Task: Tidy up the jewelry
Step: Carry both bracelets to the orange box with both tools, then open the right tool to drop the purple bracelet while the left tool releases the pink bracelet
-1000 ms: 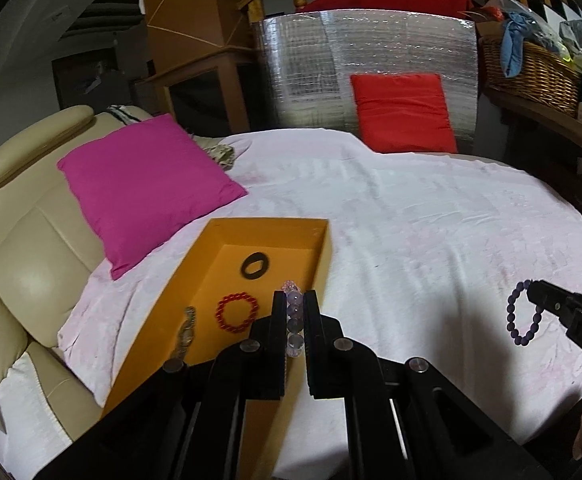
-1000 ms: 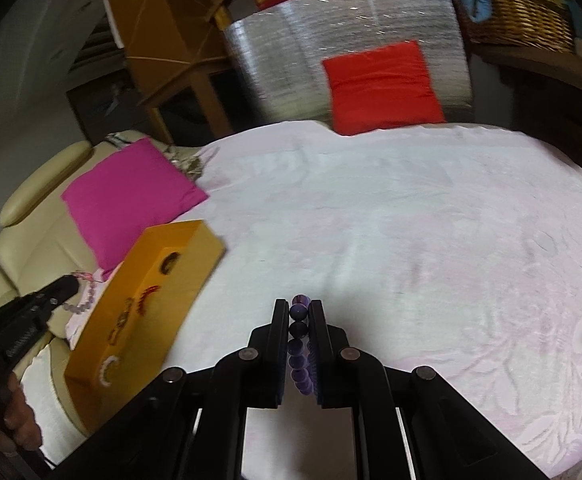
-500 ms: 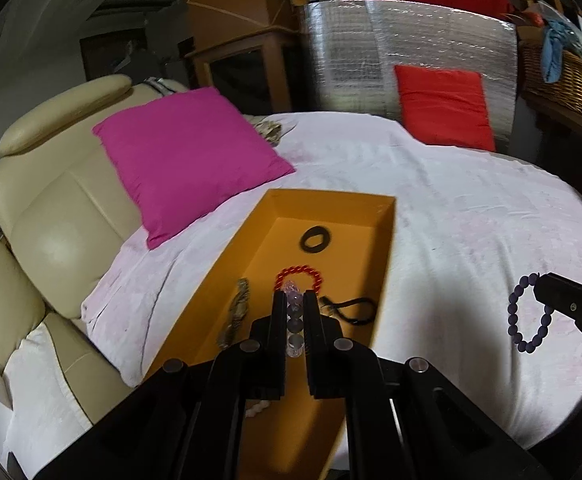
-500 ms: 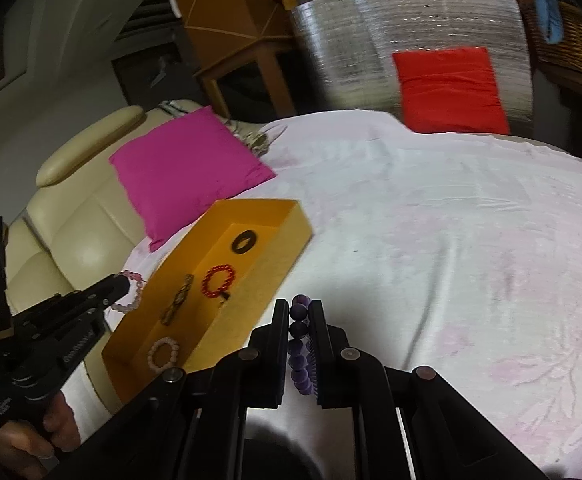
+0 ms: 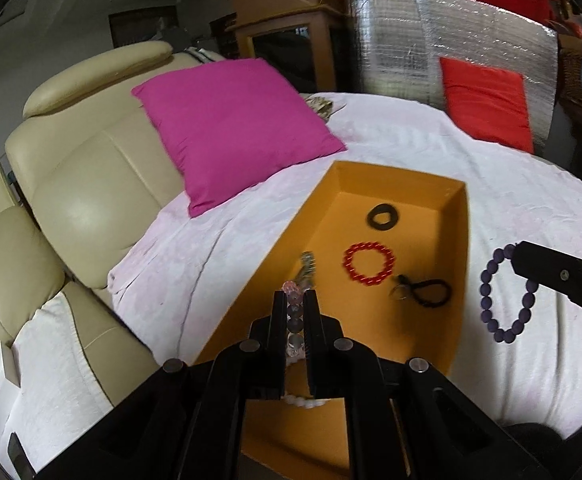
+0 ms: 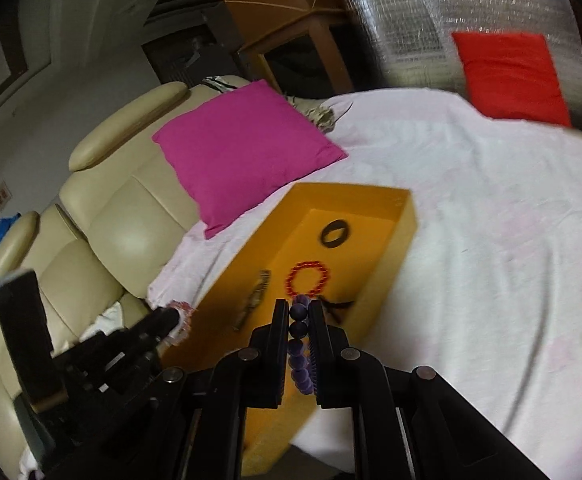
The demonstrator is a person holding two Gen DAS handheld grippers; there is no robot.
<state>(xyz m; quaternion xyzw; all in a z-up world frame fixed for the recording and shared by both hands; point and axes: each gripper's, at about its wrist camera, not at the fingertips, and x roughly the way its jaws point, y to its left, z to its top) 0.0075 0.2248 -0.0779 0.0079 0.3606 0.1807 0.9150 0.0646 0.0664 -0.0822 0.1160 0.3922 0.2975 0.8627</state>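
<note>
While your left hand-held gripper [image 5: 295, 300] hangs over the near end of the orange tray [image 5: 462, 240], its jaws are pinched narrow on a pale pink-and-clear bead bracelet [image 5: 294, 312], whose beads run up the slot between the two fingers and whose top bead pokes out just past the tips. Your right hand-held gripper [image 6: 299, 312] is likewise closed tight, on a purple bead bracelet [image 6: 301, 350]; in your left camera that bracelet [image 5: 507, 296] dangles as an open loop from the gripper's tip, over the white bedcover [image 5: 531, 208] just beside the tray's right wall.

Inside the tray you have a black ring-shaped band [image 5: 383, 216] toward the far end, a red bead bracelet [image 5: 369, 261] nearer the middle, a black looped cord with a small clear charm [image 5: 427, 292] to its right, and a dull metal chain piece [image 5: 306, 268] along the left side. A few white beads [image 5: 305, 401] show under your left gripper's fingers, mostly hidden.

That tray lies on the bed, near its left edge. A magenta cushion [image 5: 235, 124] leans against the cream leather seat [image 5: 87, 176] to the left, and a red cushion [image 5: 487, 104] stands against the silver foil panel [image 5: 451, 36] at the far side.
</note>
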